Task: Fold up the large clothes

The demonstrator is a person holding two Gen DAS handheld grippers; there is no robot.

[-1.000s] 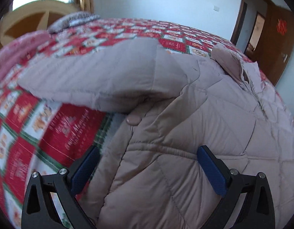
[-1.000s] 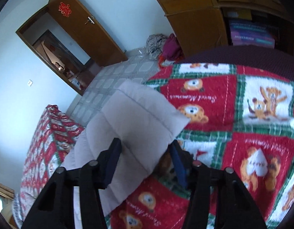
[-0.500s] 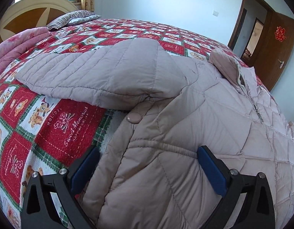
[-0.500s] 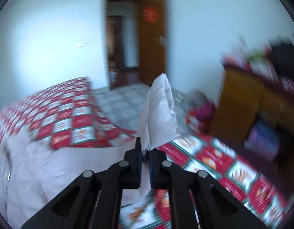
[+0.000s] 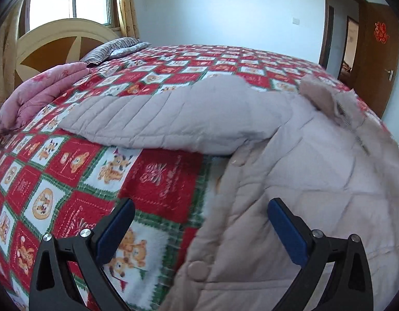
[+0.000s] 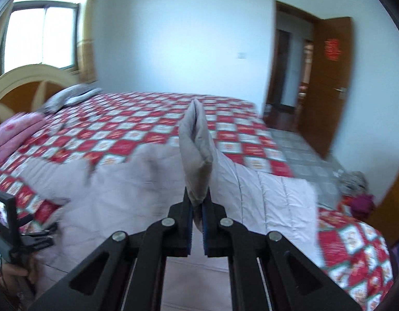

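A large beige quilted coat [image 5: 316, 181] lies spread on the bed, one sleeve [image 5: 173, 119] stretched out to the left. My left gripper [image 5: 199, 229] is open and empty, its jaws straddling the coat's left edge near a snap button [image 5: 197, 268]. My right gripper [image 6: 196, 223] is shut on the coat's other sleeve cuff [image 6: 196, 145], which stands upright above the jaws; the rest of the coat [image 6: 137, 197] lies below. The left gripper also shows in the right wrist view [image 6: 20, 235] at the far left.
The bed has a red, white and green patchwork quilt [image 5: 77, 181]. A folded pink blanket [image 5: 33, 98] and a striped pillow [image 5: 114, 49] lie by the headboard [image 5: 57, 41]. An open wooden door [image 6: 326, 83] and tiled floor are at right, with clothes [image 6: 354, 181] on the floor.
My right gripper has closed on the sleeve cuff, lifted it and swung round towards the bed. My left gripper has shifted left, so that more quilt shows between its jaws.
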